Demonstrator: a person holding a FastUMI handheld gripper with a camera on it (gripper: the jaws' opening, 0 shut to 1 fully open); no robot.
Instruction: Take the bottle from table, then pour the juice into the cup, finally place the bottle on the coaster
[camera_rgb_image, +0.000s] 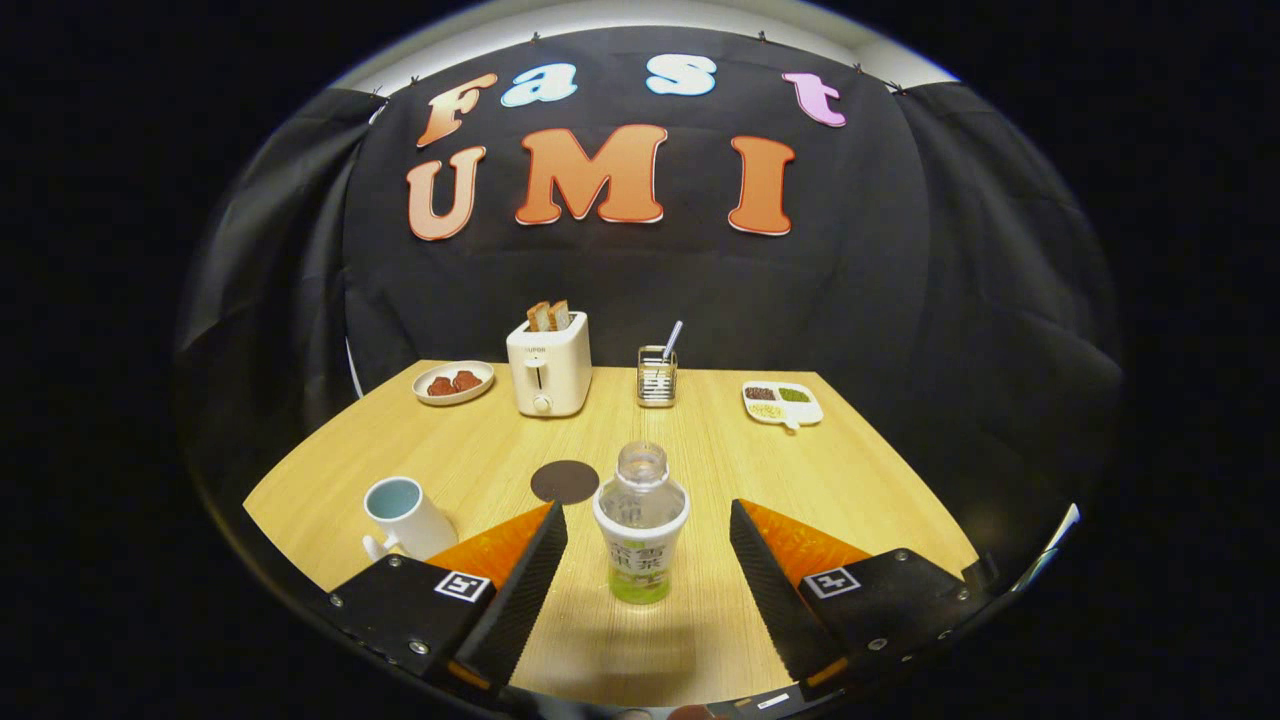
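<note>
The gripper has its fingers spread wide, and the bottle stands upright on the wooden table between them, touching neither finger. The bottle is clear with no cap on (a little greenish liquid shows at its base). Just beyond it to the left lies the dark round coaster, and further left, near the left finger, stands the cup. At the far edge sit a plate, a toaster holding bread, a utensil holder and a divided dish.
</note>
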